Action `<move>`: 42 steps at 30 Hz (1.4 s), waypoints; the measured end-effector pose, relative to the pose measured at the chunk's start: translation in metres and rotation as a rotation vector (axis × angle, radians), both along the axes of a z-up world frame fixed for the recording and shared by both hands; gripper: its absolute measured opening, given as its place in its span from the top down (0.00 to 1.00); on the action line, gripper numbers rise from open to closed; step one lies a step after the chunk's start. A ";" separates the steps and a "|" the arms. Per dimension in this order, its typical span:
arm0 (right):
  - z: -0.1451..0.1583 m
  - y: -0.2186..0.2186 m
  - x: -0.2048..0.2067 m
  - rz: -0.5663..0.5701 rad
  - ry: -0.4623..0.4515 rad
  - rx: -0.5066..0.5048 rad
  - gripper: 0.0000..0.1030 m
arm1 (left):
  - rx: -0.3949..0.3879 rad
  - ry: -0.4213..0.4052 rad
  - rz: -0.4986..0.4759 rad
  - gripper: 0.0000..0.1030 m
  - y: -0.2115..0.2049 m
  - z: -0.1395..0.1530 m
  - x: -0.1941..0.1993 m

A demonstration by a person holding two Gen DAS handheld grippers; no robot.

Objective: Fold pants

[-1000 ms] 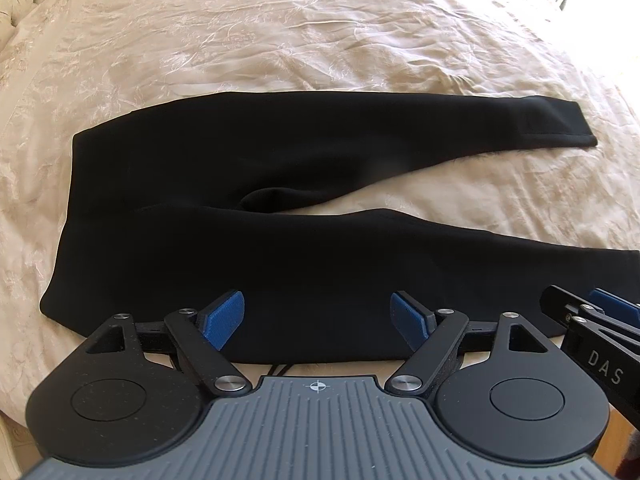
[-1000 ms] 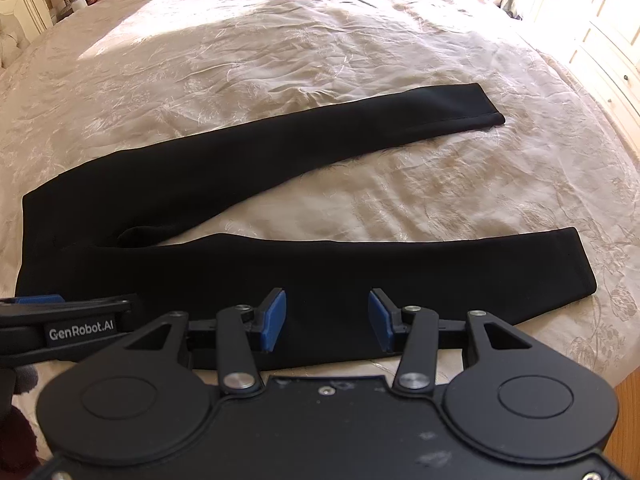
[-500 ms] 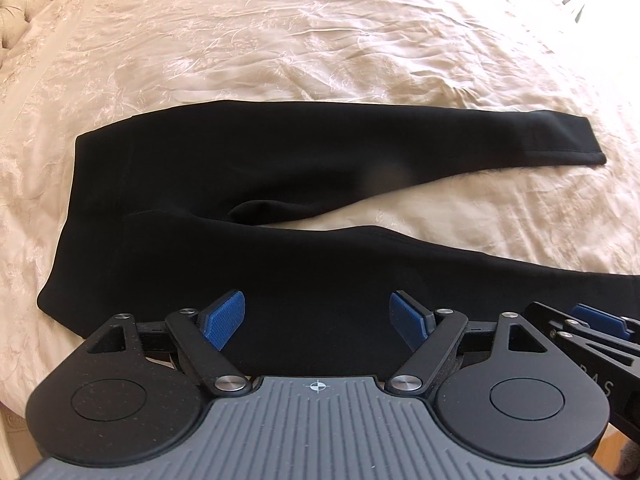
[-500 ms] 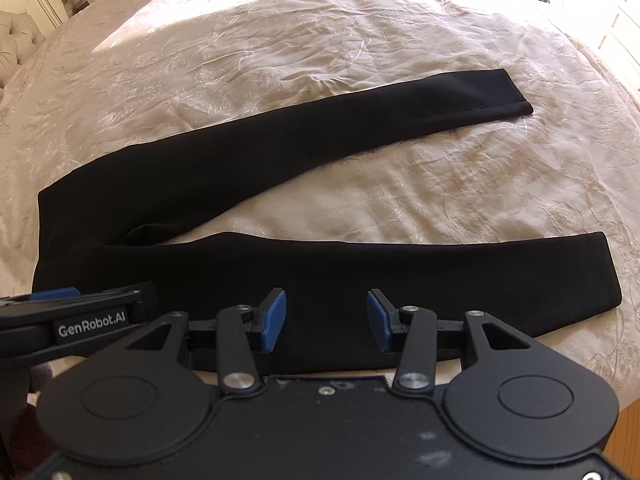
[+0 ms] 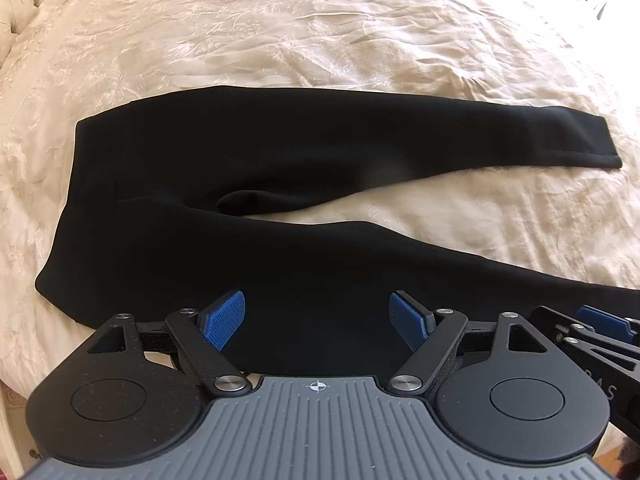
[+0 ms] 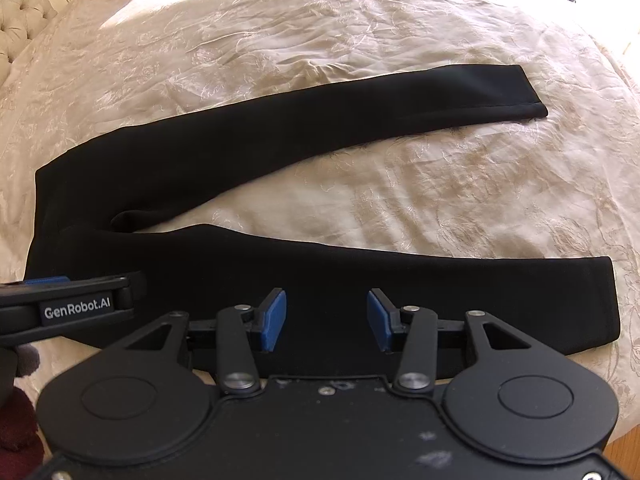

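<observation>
The pants (image 5: 248, 248) lie flat on the bed (image 5: 360, 32), legs spread in a V. Our left gripper (image 5: 318, 322) hangs wide open above the near leg, gripping nothing; our right gripper (image 6: 326, 318) likewise, slightly narrower and empty.

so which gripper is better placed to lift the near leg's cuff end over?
Right, probably. The right gripper hangs open over the near leg of the pants on the cuff side; the left gripper, open too, sits toward the waistband.
</observation>
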State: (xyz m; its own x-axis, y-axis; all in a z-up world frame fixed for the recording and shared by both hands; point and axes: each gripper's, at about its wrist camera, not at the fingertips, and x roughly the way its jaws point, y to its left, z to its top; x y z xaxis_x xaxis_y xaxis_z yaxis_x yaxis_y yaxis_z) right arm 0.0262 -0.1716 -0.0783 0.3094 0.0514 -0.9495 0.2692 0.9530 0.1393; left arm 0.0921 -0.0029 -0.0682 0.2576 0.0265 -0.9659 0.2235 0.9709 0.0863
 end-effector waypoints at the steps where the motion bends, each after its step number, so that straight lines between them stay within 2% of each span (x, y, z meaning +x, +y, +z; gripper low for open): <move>1: 0.000 -0.002 0.000 0.001 0.002 0.001 0.54 | 0.002 0.001 -0.001 0.23 -0.002 0.000 0.000; 15: 0.007 -0.023 0.015 -0.026 -0.028 -0.020 0.54 | -0.008 0.005 0.014 0.24 -0.020 -0.002 0.017; 24: -0.007 -0.029 0.034 -0.033 0.005 -0.012 0.54 | 0.006 0.022 0.028 0.24 -0.024 -0.013 0.045; 31: -0.021 -0.046 0.069 -0.043 0.011 -0.028 0.54 | 0.017 0.044 0.056 0.24 -0.024 -0.025 0.070; 42: -0.030 -0.088 0.150 -0.078 -0.026 -0.043 0.54 | 0.043 0.031 0.086 0.24 -0.034 -0.038 0.115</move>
